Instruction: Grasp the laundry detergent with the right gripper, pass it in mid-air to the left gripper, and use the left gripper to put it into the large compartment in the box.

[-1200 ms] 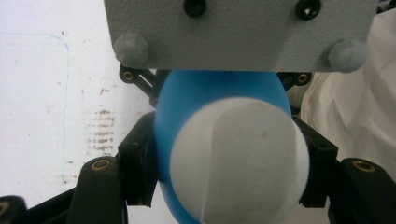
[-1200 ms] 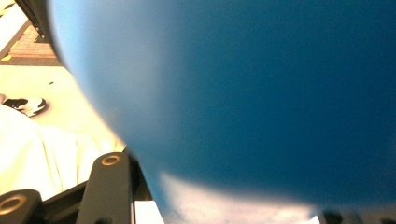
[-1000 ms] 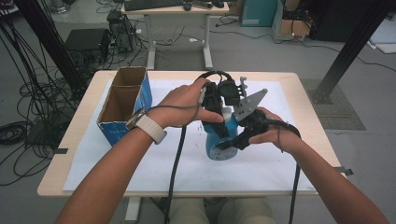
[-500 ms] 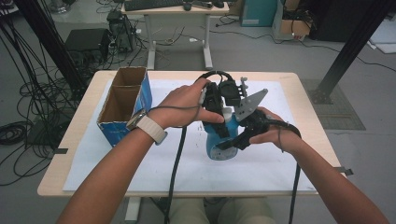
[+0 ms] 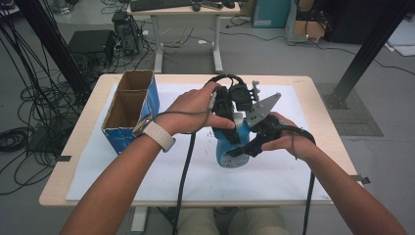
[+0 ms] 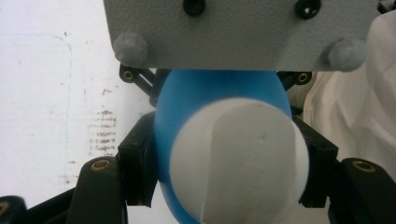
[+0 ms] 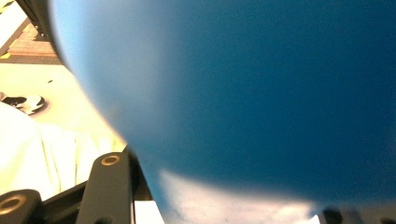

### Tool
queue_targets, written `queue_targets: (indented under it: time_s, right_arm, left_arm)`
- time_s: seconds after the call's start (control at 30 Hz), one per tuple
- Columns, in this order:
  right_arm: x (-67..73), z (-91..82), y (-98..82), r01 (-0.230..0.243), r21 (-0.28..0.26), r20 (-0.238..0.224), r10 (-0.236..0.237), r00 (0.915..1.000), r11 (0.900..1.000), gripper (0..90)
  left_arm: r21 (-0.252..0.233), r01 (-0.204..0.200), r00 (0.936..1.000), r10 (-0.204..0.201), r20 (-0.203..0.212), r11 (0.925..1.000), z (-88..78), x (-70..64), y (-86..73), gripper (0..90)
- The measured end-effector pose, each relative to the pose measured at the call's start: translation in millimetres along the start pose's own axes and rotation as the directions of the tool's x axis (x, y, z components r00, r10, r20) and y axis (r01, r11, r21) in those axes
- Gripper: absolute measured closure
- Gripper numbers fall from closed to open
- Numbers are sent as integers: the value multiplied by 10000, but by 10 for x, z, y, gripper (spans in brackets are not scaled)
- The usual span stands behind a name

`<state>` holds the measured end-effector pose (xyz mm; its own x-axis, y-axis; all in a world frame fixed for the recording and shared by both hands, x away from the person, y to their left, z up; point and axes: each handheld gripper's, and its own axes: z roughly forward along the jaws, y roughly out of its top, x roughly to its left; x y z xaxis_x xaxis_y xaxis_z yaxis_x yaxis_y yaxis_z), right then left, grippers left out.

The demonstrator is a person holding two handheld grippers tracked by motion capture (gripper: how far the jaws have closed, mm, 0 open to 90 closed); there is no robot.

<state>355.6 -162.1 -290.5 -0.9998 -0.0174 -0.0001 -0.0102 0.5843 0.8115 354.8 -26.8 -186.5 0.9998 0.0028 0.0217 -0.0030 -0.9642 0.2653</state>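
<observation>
The smooth blue-and-white egg-shaped plastic bottle (image 5: 230,149) stands mid-desk (image 5: 293,83), clamped by both: left gripper (image 5: 234,128) at its white-capped top, right gripper (image 5: 244,147) on the body. It looks light, rigid and slippery; its narrower neck seems safest.

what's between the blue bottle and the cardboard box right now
Nothing on the table lies between them. The blue bottle sits right of the cardboard box across bare white paper. Only the left forearm crosses above that gap, its tool clamped on the bottle.
</observation>
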Motion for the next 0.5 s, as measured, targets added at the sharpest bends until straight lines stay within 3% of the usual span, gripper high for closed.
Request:
queue_targets:
  time_s: [0.47, 0.5]
  right_arm:
    - [-14, -6, -3, 193, -2, 62, -193, 9998, 9998, 432]
    - [-14, -6, -3, 190, -8, 55, -190, 9998, 9998, 432]
  left_arm:
    - [34, -116, 9999, 116, 20, 9999, -7, 8, 9, 374]
    - [12, 9, 10000, -9, -9, 10000, -6, -1, 6, 374]
